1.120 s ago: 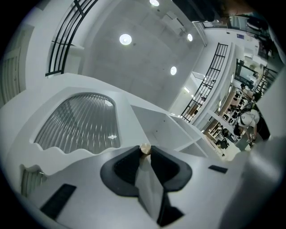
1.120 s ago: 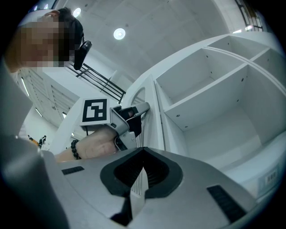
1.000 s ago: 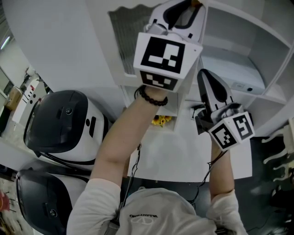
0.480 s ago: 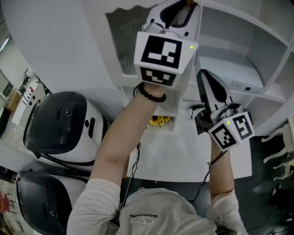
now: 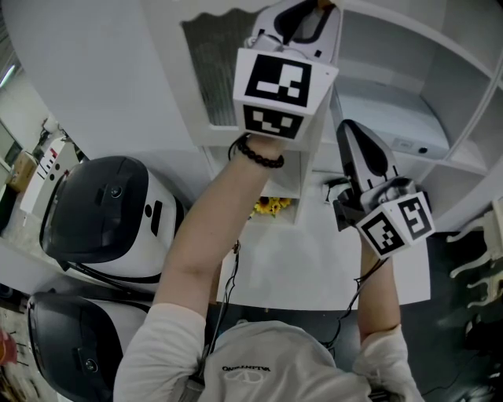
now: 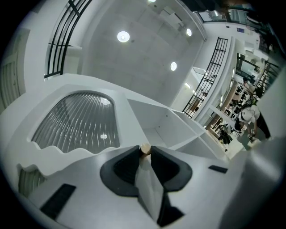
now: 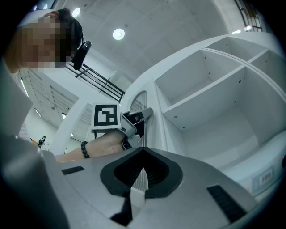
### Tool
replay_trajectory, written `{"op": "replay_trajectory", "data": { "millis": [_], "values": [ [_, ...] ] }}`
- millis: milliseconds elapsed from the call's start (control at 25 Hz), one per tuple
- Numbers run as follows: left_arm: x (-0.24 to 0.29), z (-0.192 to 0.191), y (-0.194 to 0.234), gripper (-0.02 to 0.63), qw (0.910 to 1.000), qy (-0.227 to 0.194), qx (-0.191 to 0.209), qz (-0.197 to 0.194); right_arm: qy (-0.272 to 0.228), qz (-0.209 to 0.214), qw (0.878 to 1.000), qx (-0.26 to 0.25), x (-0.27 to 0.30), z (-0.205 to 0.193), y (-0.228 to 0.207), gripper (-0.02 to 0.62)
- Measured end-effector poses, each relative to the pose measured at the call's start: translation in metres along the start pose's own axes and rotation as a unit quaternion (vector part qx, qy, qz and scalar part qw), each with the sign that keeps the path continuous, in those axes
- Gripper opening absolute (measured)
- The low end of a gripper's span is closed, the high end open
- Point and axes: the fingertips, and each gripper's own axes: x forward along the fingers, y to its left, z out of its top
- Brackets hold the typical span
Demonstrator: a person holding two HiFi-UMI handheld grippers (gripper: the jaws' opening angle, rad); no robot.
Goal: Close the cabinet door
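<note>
The white cabinet door (image 5: 216, 71) has a ribbed glass panel with a wavy edge and stands partly open at the upper left. My left gripper (image 5: 322, 9) is raised to its edge and is shut on the door's small wooden knob (image 6: 145, 149). The ribbed panel (image 6: 76, 120) lies left of the jaws, and the open cabinet shelves (image 6: 178, 129) lie to the right. My right gripper (image 5: 351, 132) hangs lower right in front of the shelves (image 5: 409, 102), shut with nothing in it. In the right gripper view, the left gripper (image 7: 134, 120) sits at the door edge (image 7: 139, 100).
Two rounded white-and-black machines (image 5: 102, 208) (image 5: 71, 338) stand at the left. A white table (image 5: 314, 267) lies below the cabinet, with yellow flowers (image 5: 269, 206) by its back. A small device (image 5: 413, 147) sits on a cabinet shelf.
My left gripper has shifted slightly up and to the right with the door knob in it. The right gripper has stayed in place.
</note>
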Motion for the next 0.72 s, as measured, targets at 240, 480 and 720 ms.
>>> {"op": "replay_trajectory", "data": {
  "millis": [240,480,720],
  "values": [
    [0.0025,-0.0019,0.0010,0.083,1.0000,0.004,0.004,0.001,0.000,-0.004,1.000,-0.002,-0.0025,0.0011,-0.0002,0.011],
    [0.0048,-0.0045,0.0017,0.083,0.9999,0.007,0.008,0.003,0.000,-0.006,1.000,-0.003,-0.0025,0.0014,0.0006,0.011],
    [0.0068,-0.0059,0.0023,0.083,0.9998,0.011,0.016,0.005,-0.002,-0.009,1.000,-0.002,-0.0051,0.0045,0.0012,0.011]
  ]
}}
